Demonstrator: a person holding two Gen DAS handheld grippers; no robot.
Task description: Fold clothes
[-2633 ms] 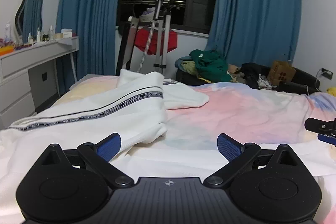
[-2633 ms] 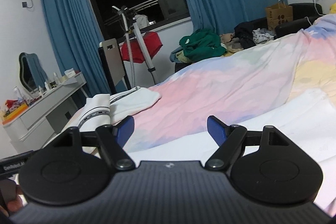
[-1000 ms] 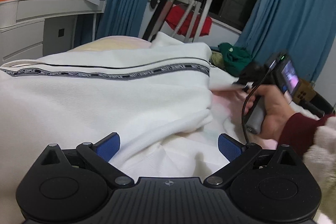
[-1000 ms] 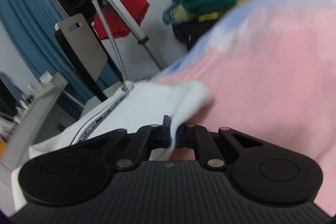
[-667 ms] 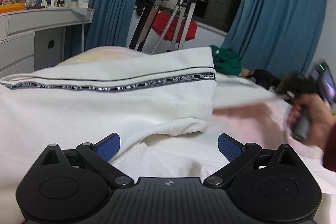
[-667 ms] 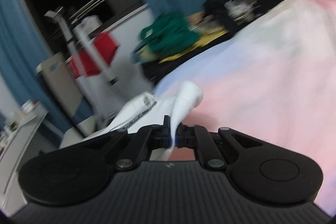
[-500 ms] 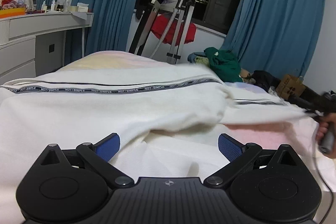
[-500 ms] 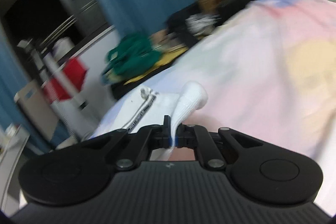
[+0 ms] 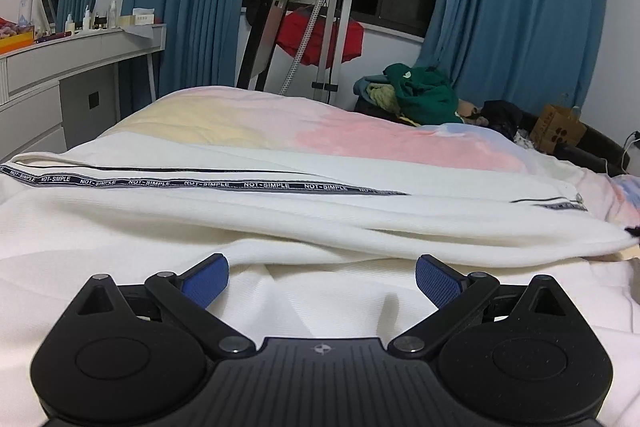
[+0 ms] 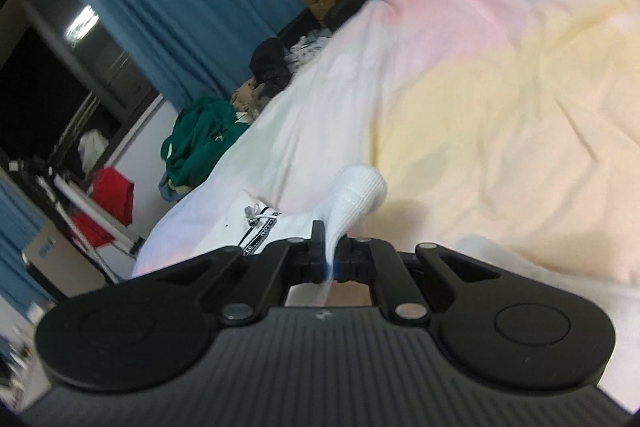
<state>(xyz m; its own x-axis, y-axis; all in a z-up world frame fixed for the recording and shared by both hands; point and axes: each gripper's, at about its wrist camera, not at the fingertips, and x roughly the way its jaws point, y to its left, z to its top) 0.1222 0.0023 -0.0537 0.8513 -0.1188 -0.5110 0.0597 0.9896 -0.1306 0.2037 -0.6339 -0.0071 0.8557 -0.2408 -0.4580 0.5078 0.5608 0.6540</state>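
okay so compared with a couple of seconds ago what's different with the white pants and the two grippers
The right gripper, open before, has shut on the cuff of the white pants and dragged that leg, which lay bunched and folded back, out straight toward the right across the bed. The left gripper stays open above the fabric, holding nothing. The room behind is unchanged.

"NOT-SIMPLE" repeated in white letters along dark tape across white garment on bed, further tape lettering near its right end too small to read
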